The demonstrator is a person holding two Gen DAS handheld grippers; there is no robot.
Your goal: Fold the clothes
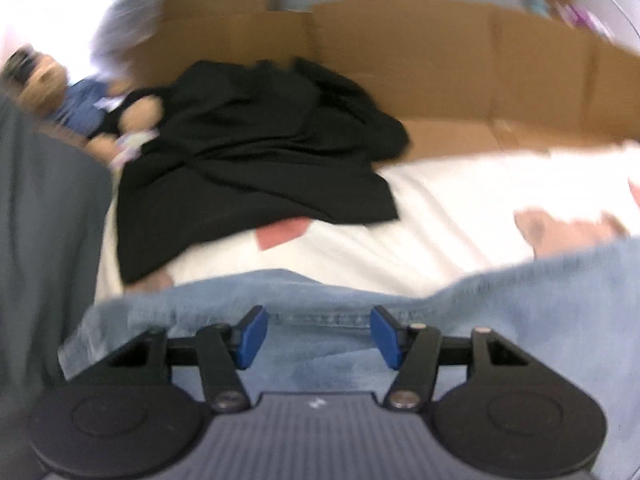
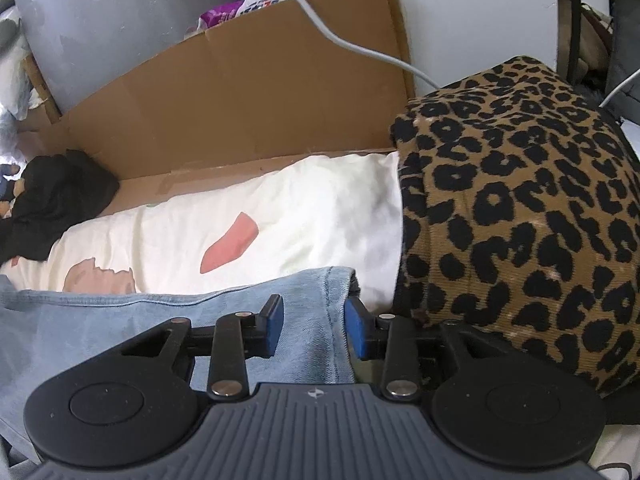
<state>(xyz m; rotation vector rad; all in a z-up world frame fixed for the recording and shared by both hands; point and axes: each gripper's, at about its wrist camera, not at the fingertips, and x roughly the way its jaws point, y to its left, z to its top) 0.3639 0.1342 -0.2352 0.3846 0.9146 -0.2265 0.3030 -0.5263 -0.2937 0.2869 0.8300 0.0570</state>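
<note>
Right wrist: right tool [image 2: 314, 330] parted, pads astride jeans [image 2: 160, 320] hem; left tool [image 1: 319, 338] wide, over jeans; no legible writing.

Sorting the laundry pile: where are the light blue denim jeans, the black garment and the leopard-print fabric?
light blue denim jeans [image 2: 120, 332], right wrist view, flat leg panel.
black garment [image 1: 248, 152], left wrist view, crumpled middle.
leopard-print fabric [image 2: 520, 208], right wrist view, centre.

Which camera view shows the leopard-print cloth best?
The right wrist view. There the leopard-print cloth fills the right side, sharp, lying on the white sheet beside the jeans. The left wrist view does not show it at all; it shows the black garment instead.
</note>
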